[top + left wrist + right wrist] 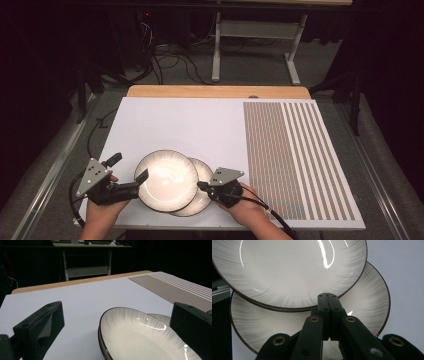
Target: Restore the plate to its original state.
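two pale plates with dark rims lie overlapped at the near edge of the white desk (200, 125), the upper plate (165, 180) resting partly on the lower plate (202, 202). the right claw (202, 186) has its jaws pressed together at the upper plate's rim, over the lower one; whether it pinches anything is unclear. the left claw (127, 170) stands wide open around the upper plate's left edge. the step looks like separating the stack; next, the left claw needs to close on that rim.
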The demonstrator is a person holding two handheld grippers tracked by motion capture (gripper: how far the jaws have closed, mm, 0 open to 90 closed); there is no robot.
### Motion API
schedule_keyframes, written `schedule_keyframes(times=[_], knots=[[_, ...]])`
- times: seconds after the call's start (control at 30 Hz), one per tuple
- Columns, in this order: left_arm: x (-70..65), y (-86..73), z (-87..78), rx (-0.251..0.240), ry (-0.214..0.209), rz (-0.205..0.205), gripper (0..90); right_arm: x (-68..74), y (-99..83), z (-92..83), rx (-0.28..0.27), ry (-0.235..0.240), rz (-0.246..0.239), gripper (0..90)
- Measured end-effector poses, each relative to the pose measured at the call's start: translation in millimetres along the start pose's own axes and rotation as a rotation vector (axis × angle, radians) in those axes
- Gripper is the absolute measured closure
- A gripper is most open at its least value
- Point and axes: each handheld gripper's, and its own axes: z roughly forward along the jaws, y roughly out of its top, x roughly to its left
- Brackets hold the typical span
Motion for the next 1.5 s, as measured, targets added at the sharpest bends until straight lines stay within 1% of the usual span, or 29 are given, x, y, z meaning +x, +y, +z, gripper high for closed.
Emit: schedule_keyframes(times=[0.27,0.63,1.5], knots=[[-1.7,-0.1,1.8,0.009,-0.009,0.004,0.6,0.1,0.1,0.1,-0.006,0.002,0.004,90.0],[-2.2,0.4,2.9,0.016,0.001,0.014,0.6,0.1,0.0,0.0,-0.005,0.001,0.005,90.0],[0.1,0.9,1.8,0.027,0.002,0.009,0.6,-0.5,-0.8,0.0,-0.004,0.008,0.017,90.0]])
